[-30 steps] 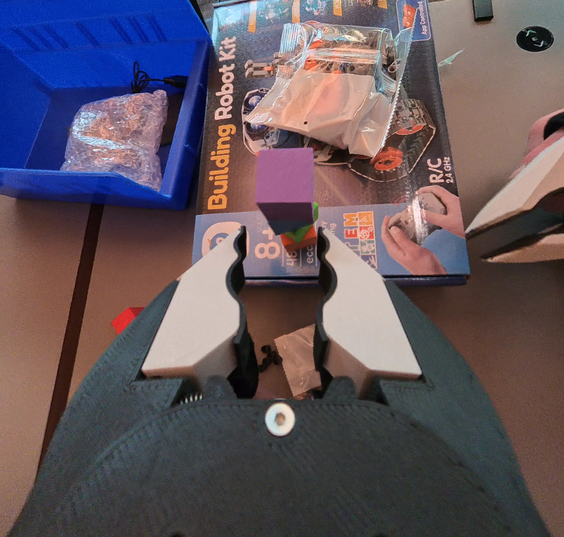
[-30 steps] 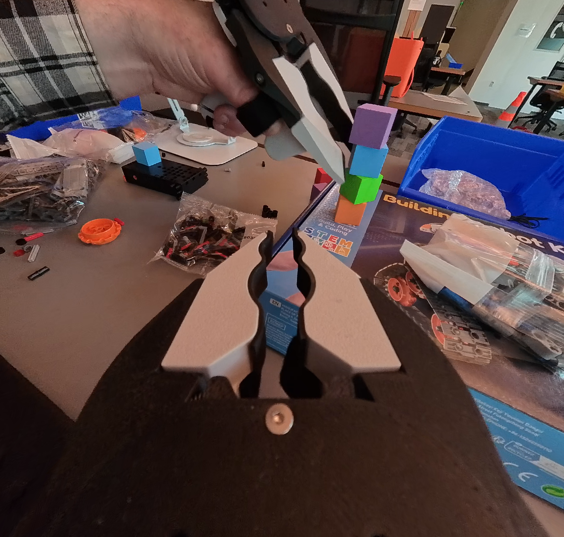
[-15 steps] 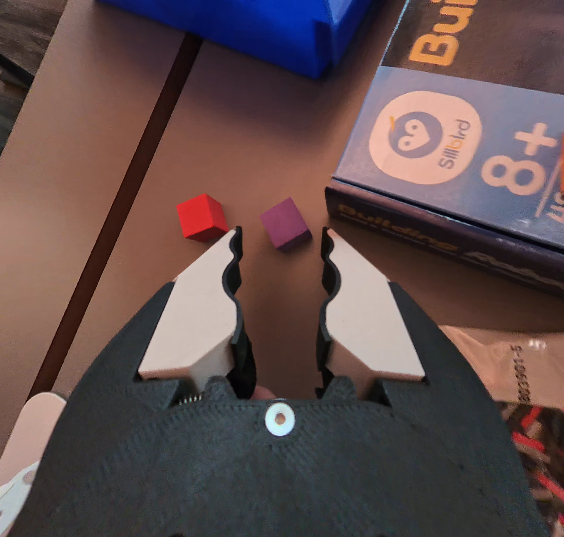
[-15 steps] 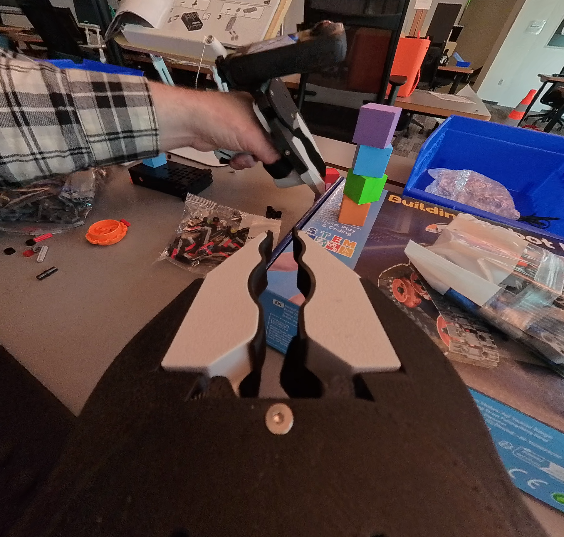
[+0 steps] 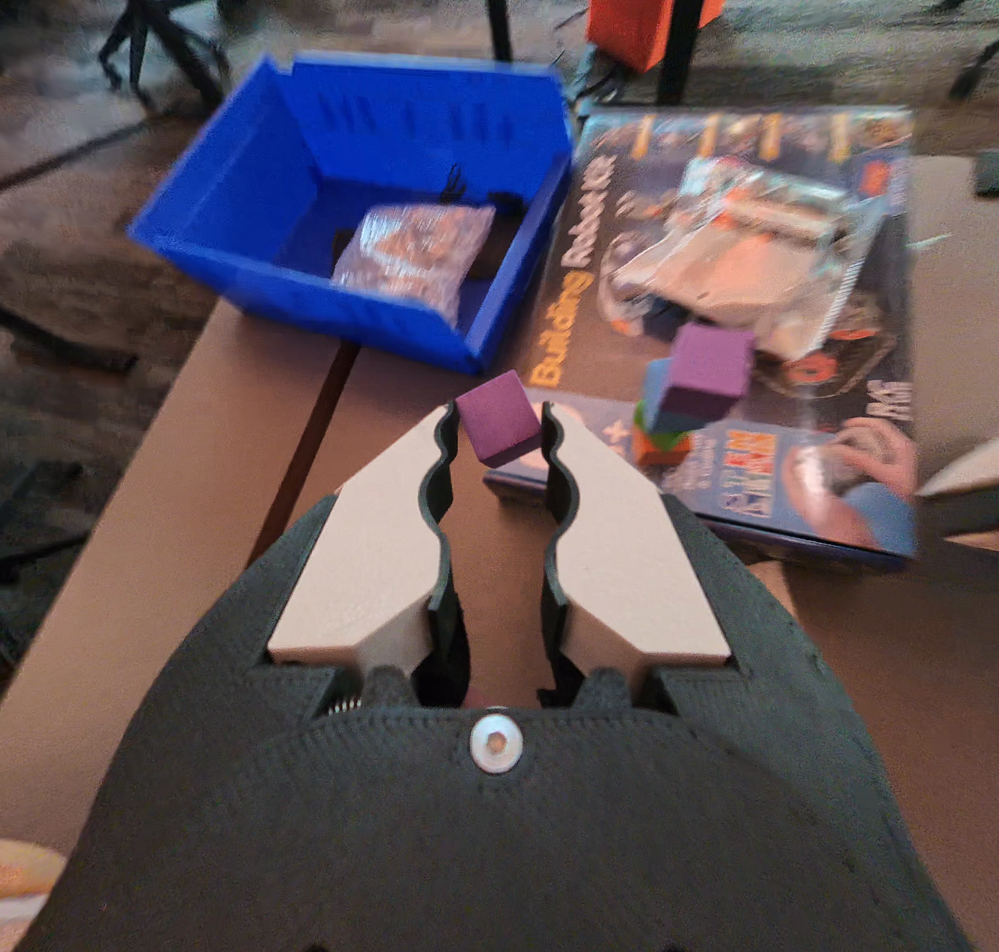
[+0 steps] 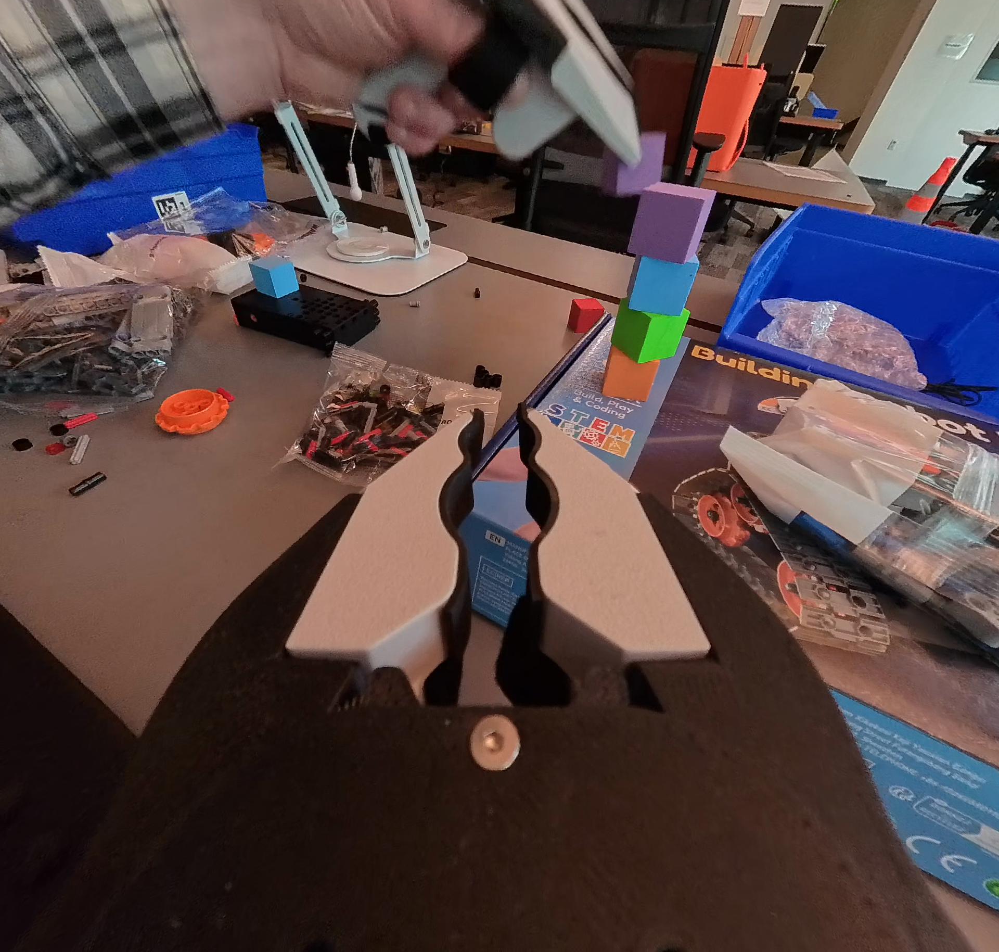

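My left gripper (image 5: 498,420) pinches a small purple cube (image 5: 498,426) between its fingertips, the cube tilted on a corner and lifted clear of the tabletop (image 5: 162,520). My right gripper (image 6: 498,422) hangs low over the near edge of the robot kit box (image 6: 757,439), its fingers nearly pressed together with only a thin gap and nothing in it.

From the left wrist view, blurred, I look down on the stack of cubes (image 5: 686,390) on the box, just right of my cube; only its larger purple top cube (image 5: 705,372) reads clearly. The blue bin (image 5: 346,212) with a bubble-wrap bundle (image 5: 413,261) sits behind.

The right wrist view shows the stack side-on: orange cube (image 6: 630,377) at the bottom, then green cube (image 6: 648,331), blue cube (image 6: 662,285) and the purple one, each twisted a little. There my held cube sits just above and left of the top one; whether they touch I cannot tell. Only this view shows the red cube (image 6: 585,314) on the tabletop beside the box, a bag of small parts (image 6: 378,423) and an orange wheel (image 6: 192,412).
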The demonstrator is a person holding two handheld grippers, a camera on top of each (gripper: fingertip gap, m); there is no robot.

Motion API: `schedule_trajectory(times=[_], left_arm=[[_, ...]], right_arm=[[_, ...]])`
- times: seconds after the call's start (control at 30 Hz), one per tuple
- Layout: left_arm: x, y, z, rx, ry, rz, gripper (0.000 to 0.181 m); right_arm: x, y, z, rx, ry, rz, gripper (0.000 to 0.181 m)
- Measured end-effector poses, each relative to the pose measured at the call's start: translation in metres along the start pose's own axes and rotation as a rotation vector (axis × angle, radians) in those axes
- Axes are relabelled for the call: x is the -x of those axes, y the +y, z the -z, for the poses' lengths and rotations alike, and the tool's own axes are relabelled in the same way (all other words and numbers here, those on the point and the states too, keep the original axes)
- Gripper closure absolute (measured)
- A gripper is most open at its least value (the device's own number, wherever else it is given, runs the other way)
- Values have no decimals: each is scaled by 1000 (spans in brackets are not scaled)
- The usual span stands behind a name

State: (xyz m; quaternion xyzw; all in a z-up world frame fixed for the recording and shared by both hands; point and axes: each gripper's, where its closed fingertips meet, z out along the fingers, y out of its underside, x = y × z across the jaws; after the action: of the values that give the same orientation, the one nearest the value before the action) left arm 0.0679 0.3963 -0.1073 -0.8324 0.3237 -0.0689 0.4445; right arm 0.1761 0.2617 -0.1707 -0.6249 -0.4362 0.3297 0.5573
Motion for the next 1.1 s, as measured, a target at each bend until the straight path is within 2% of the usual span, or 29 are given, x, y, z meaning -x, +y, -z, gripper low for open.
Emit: schedule_trajectory(times=[0.07,0.17,0.3,0.47,0.63,0.7,0.83,0.97,1.1], left_arm=[[-23,-25,15,-31,63,-52,152],[-52,-40,17,-15,132,-112,152],[-72,-38,7,20,172,-149,152],[-71,-29,-4,55,164,-148,149],[-73,-23,-1,69,175,-161,127],[-75,-21,0,58,195,-153,124],[-77,-8,-10,94,189,-174,129],[-77,-12,-14,57,168,-172,151],[-75,-16,-13,25,159,-168,152]], right_arm=[[0,0,0,-1,1,-1,170],[-1,0,0,0,5,1,170],[-1,1,0,3,9,6,170],[0,1,0,3,6,6,170],[0,0,0,-3,-2,0,170],[0,0,0,-4,-5,-3,170],[1,0,-1,-3,-7,-3,170],[0,1,-1,-2,-5,-3,170],[1,1,-2,0,-6,-2,170]])
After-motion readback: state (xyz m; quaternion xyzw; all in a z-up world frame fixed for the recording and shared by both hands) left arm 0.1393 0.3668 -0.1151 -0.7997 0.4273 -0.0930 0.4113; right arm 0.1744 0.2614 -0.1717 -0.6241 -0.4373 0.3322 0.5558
